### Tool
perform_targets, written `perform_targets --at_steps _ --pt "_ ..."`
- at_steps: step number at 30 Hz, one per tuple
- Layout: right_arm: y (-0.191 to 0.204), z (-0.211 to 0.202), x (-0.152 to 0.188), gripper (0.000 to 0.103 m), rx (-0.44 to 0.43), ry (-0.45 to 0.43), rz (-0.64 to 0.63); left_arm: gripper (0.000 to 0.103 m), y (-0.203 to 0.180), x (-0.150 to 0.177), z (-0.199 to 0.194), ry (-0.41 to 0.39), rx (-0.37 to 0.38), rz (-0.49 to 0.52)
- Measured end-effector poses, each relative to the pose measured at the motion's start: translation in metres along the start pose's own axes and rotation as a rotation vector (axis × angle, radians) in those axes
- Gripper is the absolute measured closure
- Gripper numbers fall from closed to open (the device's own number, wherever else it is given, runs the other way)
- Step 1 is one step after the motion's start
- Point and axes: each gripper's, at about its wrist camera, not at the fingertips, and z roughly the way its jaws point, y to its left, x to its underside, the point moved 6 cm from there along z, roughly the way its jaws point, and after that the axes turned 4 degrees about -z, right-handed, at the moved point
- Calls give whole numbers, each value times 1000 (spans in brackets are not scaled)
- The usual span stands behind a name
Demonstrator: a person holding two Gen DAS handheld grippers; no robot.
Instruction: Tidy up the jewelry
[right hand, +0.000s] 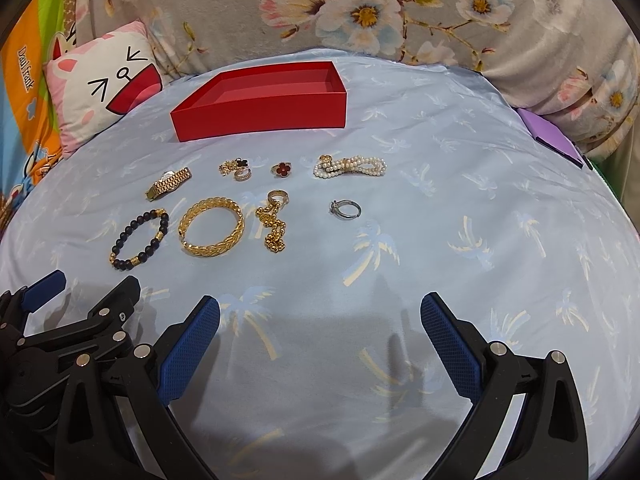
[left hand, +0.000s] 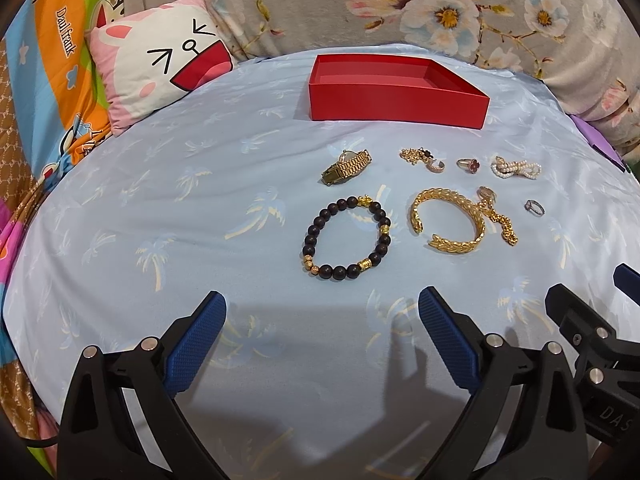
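Both the left gripper [left hand: 320,312] and right gripper [right hand: 320,312] are hovering with fingers spread, holding nothing. The jewelry is lying in front of the open red cardboard box [left hand: 396,100], gold leaf-pattern bangle [right hand: 212,232] included. Only the right wrist view is showing bare pale blue palm-print sheet [right hand: 500,220] stretching right of the box.

"Daul frank" runs in white letters down the orange stripe of the cartoon blanket [left hand: 64,32]; "DAS" marks the right hand-held gripper [left hand: 588,296].

red box [right hand: 260,114], jewelry spread, jaws apart
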Motion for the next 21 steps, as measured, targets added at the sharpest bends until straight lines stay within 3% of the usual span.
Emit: perform_targets --at_steps 21 --pt "1 0 1 5 -6 -1 1 10 2 1 0 2 1 -4"
